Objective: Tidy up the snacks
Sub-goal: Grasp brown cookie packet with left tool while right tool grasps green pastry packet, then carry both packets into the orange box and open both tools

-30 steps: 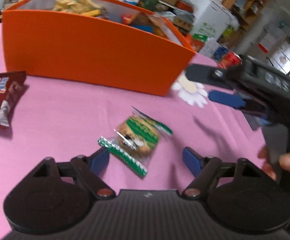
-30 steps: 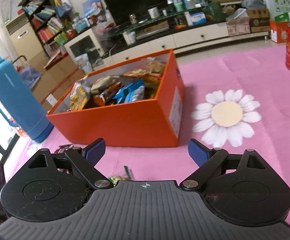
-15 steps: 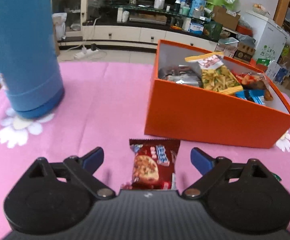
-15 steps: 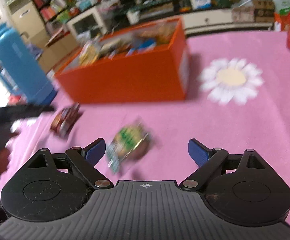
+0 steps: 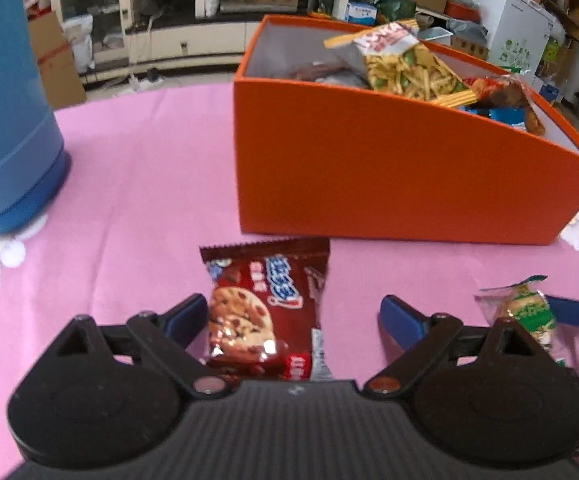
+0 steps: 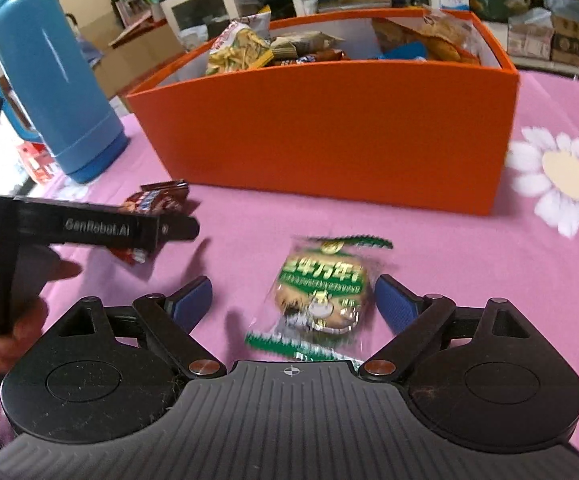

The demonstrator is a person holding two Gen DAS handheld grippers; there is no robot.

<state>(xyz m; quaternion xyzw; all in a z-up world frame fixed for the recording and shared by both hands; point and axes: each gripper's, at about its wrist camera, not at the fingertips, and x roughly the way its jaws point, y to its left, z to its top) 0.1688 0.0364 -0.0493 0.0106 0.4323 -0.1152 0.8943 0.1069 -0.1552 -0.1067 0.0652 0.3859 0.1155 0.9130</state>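
Both grippers stood wide open, holding nothing: the left gripper [image 5: 293,314], its jaws just opened, straddled the chocolate cookie packet [image 5: 263,308], the right gripper [image 6: 293,300] the green biscuit packet [image 6: 319,292], near the orange box [image 6: 329,128], seemingly for pickup

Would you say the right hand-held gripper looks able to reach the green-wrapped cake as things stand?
Probably yes: the right hand-held gripper is open, with the green-wrapped cake lying flat on the pink tablecloth between its fingers, nothing covering it.

Brown chocolate-chip cookie packet [image 5: 265,312] and green-wrapped biscuit [image 6: 321,292] flat on pink cloth, before snack-filled orange box [image 6: 329,128]
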